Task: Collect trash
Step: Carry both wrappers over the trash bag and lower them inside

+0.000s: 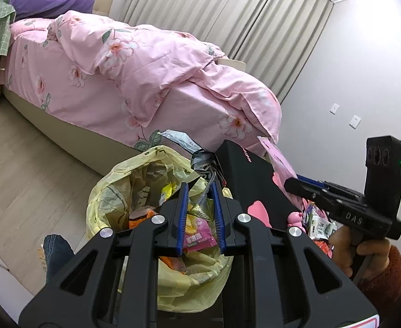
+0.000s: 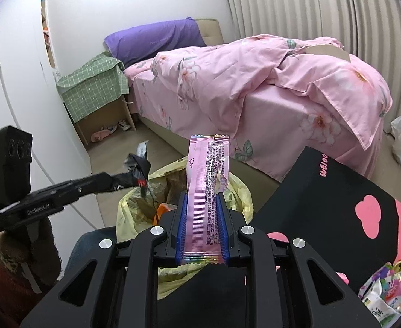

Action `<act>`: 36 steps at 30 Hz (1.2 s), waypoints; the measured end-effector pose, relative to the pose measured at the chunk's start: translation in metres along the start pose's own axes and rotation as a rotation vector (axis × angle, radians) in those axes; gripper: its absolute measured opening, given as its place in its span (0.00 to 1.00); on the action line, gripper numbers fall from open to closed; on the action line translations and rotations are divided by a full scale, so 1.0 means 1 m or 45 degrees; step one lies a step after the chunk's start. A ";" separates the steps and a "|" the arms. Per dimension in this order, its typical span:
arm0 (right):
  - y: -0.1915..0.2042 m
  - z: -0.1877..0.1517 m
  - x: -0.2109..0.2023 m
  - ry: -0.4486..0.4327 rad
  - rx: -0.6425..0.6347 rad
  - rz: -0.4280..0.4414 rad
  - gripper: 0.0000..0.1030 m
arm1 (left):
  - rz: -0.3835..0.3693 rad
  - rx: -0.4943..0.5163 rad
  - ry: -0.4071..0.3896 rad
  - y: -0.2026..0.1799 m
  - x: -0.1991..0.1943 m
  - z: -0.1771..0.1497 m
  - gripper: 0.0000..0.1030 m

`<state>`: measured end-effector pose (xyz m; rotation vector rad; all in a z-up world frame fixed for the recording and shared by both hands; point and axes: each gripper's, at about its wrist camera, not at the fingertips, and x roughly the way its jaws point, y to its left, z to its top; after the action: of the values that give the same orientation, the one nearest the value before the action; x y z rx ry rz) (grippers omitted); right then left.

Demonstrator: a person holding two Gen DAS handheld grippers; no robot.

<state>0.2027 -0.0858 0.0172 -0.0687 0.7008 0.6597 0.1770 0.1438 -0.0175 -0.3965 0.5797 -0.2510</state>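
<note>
A pink flowered bed [image 2: 255, 87] fills the upper middle of both views, a black mat with pink hearts [image 2: 337, 205] the lower right, with loose packets [image 2: 386, 295] at its corner. The right gripper [image 2: 201, 199] is clamped on a long pink wrapper [image 2: 205, 191] standing upright above the bag's edge. The left gripper [image 2: 123, 181] pinches a crumpled dark wrapper [image 2: 137, 164] over the yellow trash bag [image 1: 113, 191], which holds orange and pink packets [image 1: 197, 235].

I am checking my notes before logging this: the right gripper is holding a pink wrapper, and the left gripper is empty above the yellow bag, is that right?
Not quite: the left gripper is not empty. It grips a crumpled black and silver wrapper over the yellow bag, as the right wrist view shows. The right gripper does hold the pink wrapper.
</note>
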 end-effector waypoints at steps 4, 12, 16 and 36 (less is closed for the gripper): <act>-0.001 0.002 0.011 0.016 0.002 0.023 0.20 | -0.001 -0.013 0.020 0.004 0.007 -0.001 0.16; 0.000 0.003 0.050 0.088 0.006 0.080 0.20 | 0.052 -0.040 0.160 0.016 0.038 -0.017 0.16; 0.001 0.001 0.070 0.125 0.005 0.077 0.20 | 0.106 -0.070 0.191 0.028 0.045 -0.024 0.16; -0.005 -0.013 0.095 0.185 0.066 0.113 0.38 | 0.142 -0.154 0.102 0.044 0.029 -0.020 0.46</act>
<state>0.2522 -0.0418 -0.0518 -0.0383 0.8642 0.7266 0.1942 0.1676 -0.0659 -0.4710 0.6959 -0.1256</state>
